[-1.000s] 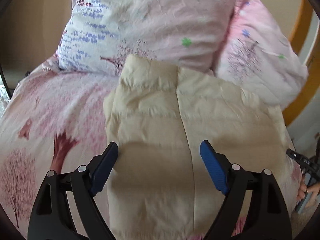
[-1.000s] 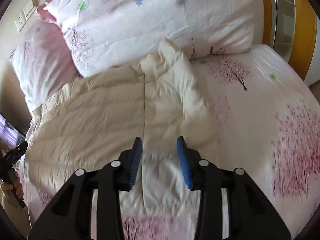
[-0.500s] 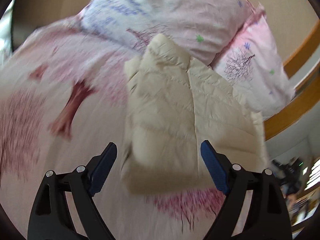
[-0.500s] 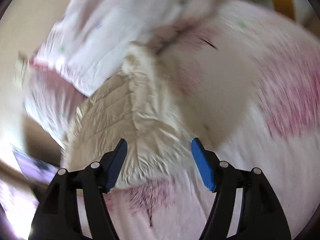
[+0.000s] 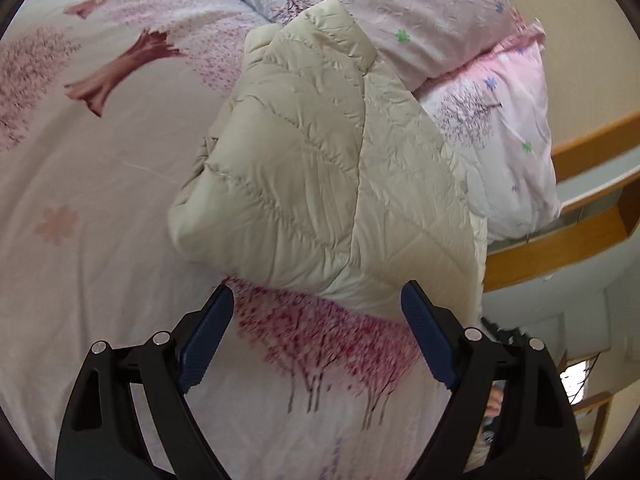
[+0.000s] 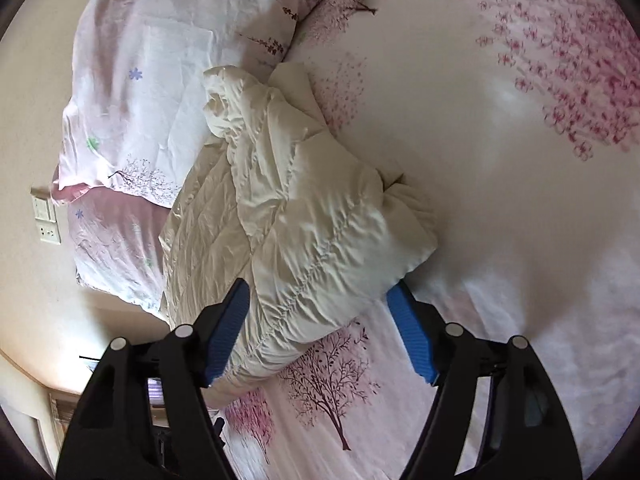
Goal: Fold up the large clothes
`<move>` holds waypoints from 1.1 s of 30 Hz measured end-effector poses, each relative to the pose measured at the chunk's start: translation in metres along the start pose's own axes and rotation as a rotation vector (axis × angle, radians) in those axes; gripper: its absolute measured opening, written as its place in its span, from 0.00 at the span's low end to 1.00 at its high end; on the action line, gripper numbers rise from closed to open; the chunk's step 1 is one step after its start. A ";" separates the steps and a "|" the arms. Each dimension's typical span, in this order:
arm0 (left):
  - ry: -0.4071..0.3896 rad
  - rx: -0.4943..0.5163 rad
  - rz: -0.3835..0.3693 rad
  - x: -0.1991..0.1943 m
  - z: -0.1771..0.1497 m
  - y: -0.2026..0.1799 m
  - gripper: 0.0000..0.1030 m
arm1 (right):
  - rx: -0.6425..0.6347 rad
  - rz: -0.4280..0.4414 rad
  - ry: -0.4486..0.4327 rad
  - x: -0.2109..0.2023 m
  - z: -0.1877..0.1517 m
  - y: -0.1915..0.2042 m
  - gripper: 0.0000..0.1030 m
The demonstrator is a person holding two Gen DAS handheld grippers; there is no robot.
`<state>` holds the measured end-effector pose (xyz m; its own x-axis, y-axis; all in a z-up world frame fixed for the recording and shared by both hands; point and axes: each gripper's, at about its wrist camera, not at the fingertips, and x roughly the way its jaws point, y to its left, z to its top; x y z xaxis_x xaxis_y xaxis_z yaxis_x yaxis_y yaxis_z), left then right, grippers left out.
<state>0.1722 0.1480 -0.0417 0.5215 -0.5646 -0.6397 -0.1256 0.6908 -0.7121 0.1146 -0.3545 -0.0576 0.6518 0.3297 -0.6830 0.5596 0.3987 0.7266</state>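
Right claw [image 6: 318, 312] just opened wider, folded jacket [image 6: 304, 216] on bed [image 6: 520, 200].

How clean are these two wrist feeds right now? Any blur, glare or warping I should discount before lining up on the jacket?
Left wrist view: cream jacket sharp; pink tree print on the bed sheet near the left tool is motion-smeared; edges bend from the fisheye. Right wrist view: jacket crisp, sheet washed out by bright light, its flowers blurred.
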 end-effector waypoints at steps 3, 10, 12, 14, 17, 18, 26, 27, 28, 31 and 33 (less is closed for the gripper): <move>-0.007 -0.060 -0.016 0.006 0.006 0.002 0.83 | 0.018 0.024 -0.009 0.002 0.000 -0.001 0.72; -0.090 -0.176 -0.049 0.009 0.018 0.013 0.82 | 0.046 0.041 -0.045 0.005 0.003 0.000 0.63; -0.112 -0.197 -0.048 0.010 0.020 0.016 0.77 | 0.049 0.036 -0.056 0.009 0.004 -0.001 0.49; -0.132 -0.218 -0.057 0.010 0.021 0.020 0.69 | 0.049 0.043 -0.064 0.012 0.005 -0.002 0.37; -0.147 -0.266 -0.090 0.013 0.025 0.030 0.42 | 0.011 0.063 -0.081 0.012 0.002 0.003 0.19; -0.149 -0.272 -0.103 0.014 0.027 0.033 0.36 | -0.005 0.070 -0.088 0.010 0.001 0.006 0.17; -0.207 -0.223 -0.145 -0.023 0.029 0.034 0.18 | -0.127 0.146 -0.087 -0.014 -0.017 0.038 0.14; -0.223 -0.219 -0.152 -0.034 0.027 0.036 0.18 | -0.146 0.157 -0.075 -0.017 -0.022 0.041 0.14; -0.235 -0.217 -0.156 -0.042 0.025 0.038 0.18 | -0.161 0.164 -0.064 -0.019 -0.026 0.044 0.14; -0.271 -0.214 -0.162 -0.067 0.018 0.044 0.18 | -0.221 0.186 -0.021 -0.026 -0.043 0.055 0.14; -0.293 -0.208 -0.151 -0.085 0.009 0.051 0.18 | -0.261 0.192 0.006 -0.029 -0.056 0.059 0.14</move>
<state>0.1293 0.2354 -0.0203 0.7624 -0.4791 -0.4349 -0.1815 0.4868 -0.8545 0.1000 -0.2930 0.0013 0.7293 0.4253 -0.5360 0.2755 0.5345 0.7990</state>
